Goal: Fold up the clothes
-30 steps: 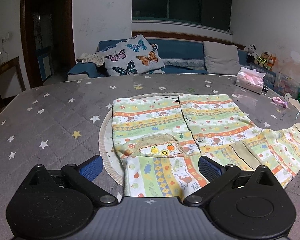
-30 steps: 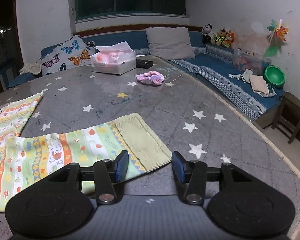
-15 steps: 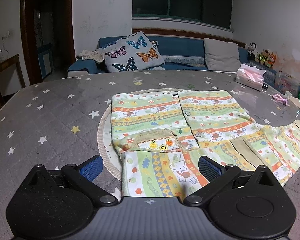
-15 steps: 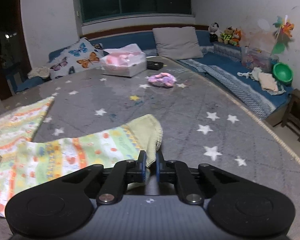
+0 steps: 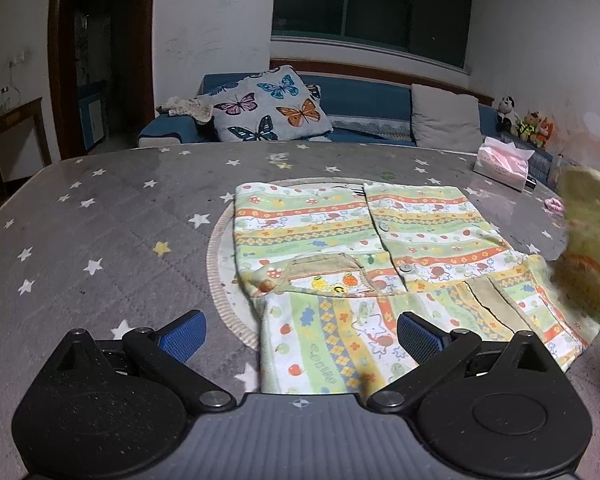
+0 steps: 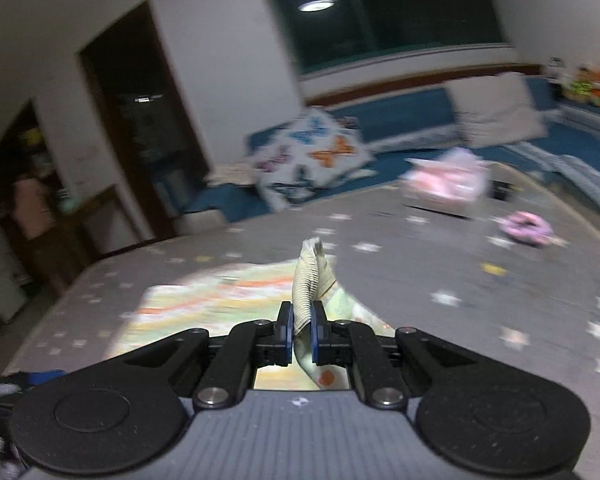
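Note:
A striped, fruit-patterned child's shirt (image 5: 340, 236) lies flat on the grey star-patterned table (image 5: 100, 240), with one sleeve folded across its near part. My left gripper (image 5: 300, 332) is open just above the shirt's near edge. My right gripper (image 6: 301, 328) is shut on the cuff of the right sleeve (image 6: 310, 280) and holds it up above the table. The lifted sleeve shows blurred at the right edge of the left wrist view (image 5: 588, 240).
A pink tissue box (image 5: 504, 162) and a small purple toy (image 6: 526, 227) sit at the table's far right. A round mat (image 5: 220, 280) lies under the shirt. A blue sofa with a butterfly cushion (image 5: 268, 108) stands behind the table.
My right gripper closed on the sleeve cuff, lifted it off the table and swung left toward the shirt's body. My left gripper has stayed open and has drawn back a little.

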A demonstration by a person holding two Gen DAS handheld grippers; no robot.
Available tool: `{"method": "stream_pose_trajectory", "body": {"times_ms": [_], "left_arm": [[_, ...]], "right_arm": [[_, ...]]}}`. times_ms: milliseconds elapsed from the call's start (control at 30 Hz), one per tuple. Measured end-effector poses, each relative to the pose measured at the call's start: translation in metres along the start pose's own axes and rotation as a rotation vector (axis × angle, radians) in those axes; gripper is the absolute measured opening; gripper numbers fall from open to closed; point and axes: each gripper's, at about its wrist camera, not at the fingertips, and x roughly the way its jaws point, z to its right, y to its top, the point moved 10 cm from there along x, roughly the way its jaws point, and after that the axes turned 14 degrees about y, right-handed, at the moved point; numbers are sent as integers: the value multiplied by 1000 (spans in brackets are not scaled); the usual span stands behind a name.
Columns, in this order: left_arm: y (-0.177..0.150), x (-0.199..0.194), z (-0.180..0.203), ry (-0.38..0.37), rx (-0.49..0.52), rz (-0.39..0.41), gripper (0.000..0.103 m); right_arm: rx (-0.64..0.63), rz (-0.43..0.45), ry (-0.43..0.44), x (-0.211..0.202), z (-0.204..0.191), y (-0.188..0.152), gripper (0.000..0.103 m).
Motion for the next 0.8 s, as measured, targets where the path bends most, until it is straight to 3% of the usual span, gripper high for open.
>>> {"method": "stream_pose_trajectory", "body": {"times_ms": [233,433,600,667,800], "left_arm": [[-4,-4,-22,3,-52,6,103],[-9,-5,-36,7,-84,3,103],[-10,-4,-45,20,-102,-2,103],[-9,-4,-45,23,-105,-2,103],[-6,-4,-39,14,-97,3,103]], "right_arm": [[-111,-56,180,56,-97,6,7],[-169,-148,276,103,-156,-19,7],[-176,-230,329,121,-175,-45,23],[-203,-227,324,116,-175,-44,23],[-246,-231,233,97,-146,-36,23]]}}
